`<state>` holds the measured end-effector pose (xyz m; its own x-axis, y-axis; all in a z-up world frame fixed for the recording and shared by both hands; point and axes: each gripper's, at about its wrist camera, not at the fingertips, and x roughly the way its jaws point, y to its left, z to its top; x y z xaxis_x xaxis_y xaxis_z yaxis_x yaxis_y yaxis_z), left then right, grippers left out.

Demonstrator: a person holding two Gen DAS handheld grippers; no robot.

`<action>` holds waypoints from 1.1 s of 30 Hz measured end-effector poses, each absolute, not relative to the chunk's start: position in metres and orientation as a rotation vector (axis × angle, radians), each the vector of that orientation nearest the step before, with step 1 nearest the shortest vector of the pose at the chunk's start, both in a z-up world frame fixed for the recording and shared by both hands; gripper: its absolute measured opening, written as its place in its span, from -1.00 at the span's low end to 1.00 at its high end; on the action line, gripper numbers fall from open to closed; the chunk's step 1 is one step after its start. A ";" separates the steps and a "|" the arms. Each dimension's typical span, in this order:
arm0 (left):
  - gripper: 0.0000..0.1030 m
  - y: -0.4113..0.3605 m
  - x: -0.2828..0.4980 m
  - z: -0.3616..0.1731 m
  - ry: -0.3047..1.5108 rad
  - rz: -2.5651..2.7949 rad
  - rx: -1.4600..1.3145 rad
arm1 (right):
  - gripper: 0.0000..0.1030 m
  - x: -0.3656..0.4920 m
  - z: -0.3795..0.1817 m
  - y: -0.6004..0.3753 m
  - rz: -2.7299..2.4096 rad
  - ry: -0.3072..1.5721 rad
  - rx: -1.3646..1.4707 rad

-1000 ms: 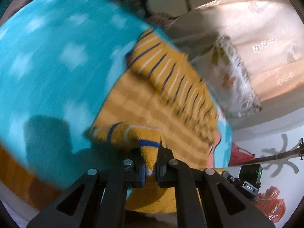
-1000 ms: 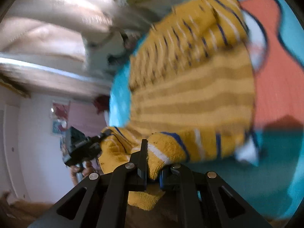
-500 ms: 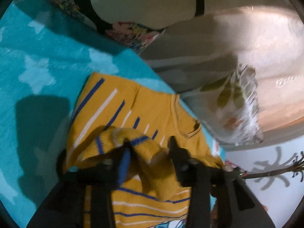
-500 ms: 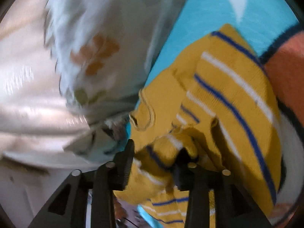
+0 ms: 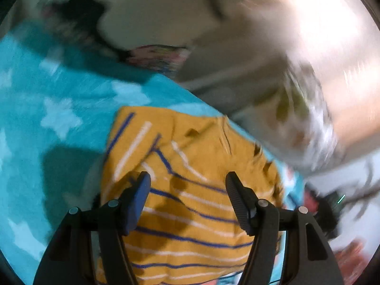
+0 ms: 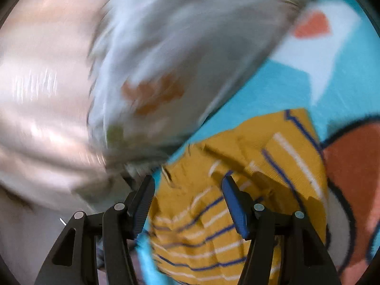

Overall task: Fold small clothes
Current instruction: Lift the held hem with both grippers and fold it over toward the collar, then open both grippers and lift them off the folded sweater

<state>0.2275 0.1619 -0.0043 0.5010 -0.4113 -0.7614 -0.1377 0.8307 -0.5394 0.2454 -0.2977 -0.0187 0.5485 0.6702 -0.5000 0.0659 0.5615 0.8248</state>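
Left wrist view. Left gripper point(image 5: 188, 178) apart, jaws just opened out, pads clear of cloth. Sweater point(image 5: 197, 216) visible through the gap but lying below on blanket point(image 5: 59, 118), doubled over itself, striped layer on top. Picture smeared, so exact lie of that top layer hard to read. First risk: springy knit creeping back once released, top flap sliding off its mark. Second risk: a finger catching a ridge of knit on the way out and dragging the fold open. Likely cause of both: leaving low and sideways rather than straight up. Pillow point(image 5: 304, 128) just beside the sweater's far corner; a careless sweep that way apt to snag it or shove the garment askew.

Right wrist view. Right gripper point(image 6: 188, 181) likewise apart, jaws just opened, nothing pinched. Sweater point(image 6: 285, 156) under and beyond the fingers, on blanket point(image 6: 261, 90), rumpled, with a bunched hump near the right finger and one flap seeming to stand up rather than lie flat. Greatest danger on this side: hump left as it is, giving a lumpy, crooked fold; going on to another fold without smoothing apt to lock the creases in. Possible too: right finger hooking that raised flap while pulling away and flipping it back. Pillow point(image 6: 166, 59) close above the sweater, touching or not impossible to say through the blur; crowding from it liable to tilt the next fold line. Safer course, by judgement: lift clear, flatten, then regrasp at corners.
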 end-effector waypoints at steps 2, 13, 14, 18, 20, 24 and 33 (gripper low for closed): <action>0.25 0.138 0.231 -0.004 1.067 -0.211 -0.465 | 0.25 0.245 -0.008 -0.269 0.463 0.975 0.754; 0.25 0.189 0.275 -0.048 1.126 0.011 -0.602 | -0.02 0.315 -0.045 -0.258 0.249 1.084 0.586; 0.25 0.193 0.274 -0.048 1.128 0.008 -0.622 | -0.02 0.319 -0.043 -0.264 0.232 1.079 0.615; 0.25 0.206 0.266 -0.048 1.122 0.009 -0.709 | 0.13 0.317 -0.032 -0.282 0.187 1.042 0.623; 0.25 0.211 0.259 -0.046 1.125 0.014 -0.721 | 0.19 0.308 -0.024 -0.298 0.152 1.019 0.635; 0.25 0.212 0.236 -0.030 1.128 0.017 -0.667 | 0.19 0.273 -0.010 -0.317 0.166 1.010 0.628; 0.28 0.188 0.158 -0.022 1.149 -0.016 -0.650 | 0.19 0.155 -0.025 -0.296 0.250 1.113 0.435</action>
<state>0.1575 0.1878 -0.0224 0.4301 -0.3340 -0.8387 -0.3104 0.8177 -0.4848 0.1551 -0.2955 -0.0246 0.4267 0.4055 -0.8084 0.0212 0.8891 0.4572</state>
